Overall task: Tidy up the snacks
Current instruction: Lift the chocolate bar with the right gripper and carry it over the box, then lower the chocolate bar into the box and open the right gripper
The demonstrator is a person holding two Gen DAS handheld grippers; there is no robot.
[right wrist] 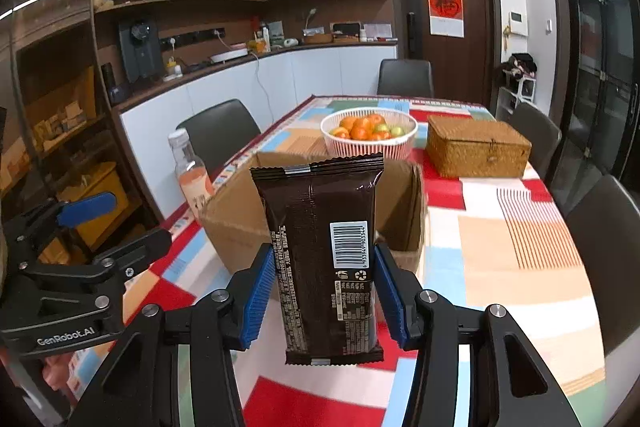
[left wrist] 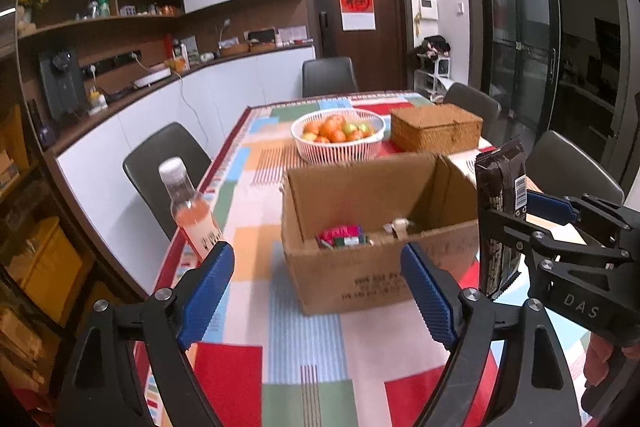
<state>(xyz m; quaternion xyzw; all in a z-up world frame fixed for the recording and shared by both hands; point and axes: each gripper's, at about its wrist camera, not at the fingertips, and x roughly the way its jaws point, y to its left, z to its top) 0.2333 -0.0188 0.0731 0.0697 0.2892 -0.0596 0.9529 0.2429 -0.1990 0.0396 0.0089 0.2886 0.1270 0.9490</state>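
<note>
Holding: our right gripper [right wrist: 324,291] clamps a dark brown snack packet [right wrist: 320,259] upright, raised above the tablecloth just before the cardboard box [left wrist: 360,227].
Left gripper [left wrist: 316,291]: jaws spread wide, nothing between them.
Box contents: small snack packs [left wrist: 342,235] on the bottom.
Nearby: pink drink bottle [left wrist: 190,211] at the table edge.
Risk: we judge the slippery wrapper could slide from the pads, or catch the box's near wall when lowered.

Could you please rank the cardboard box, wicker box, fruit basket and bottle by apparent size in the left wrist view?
1. cardboard box, clearly largest, though nearest.
2. wicker box and fruit basket: look alike, unranked.
3. bottle, smallest.
</note>
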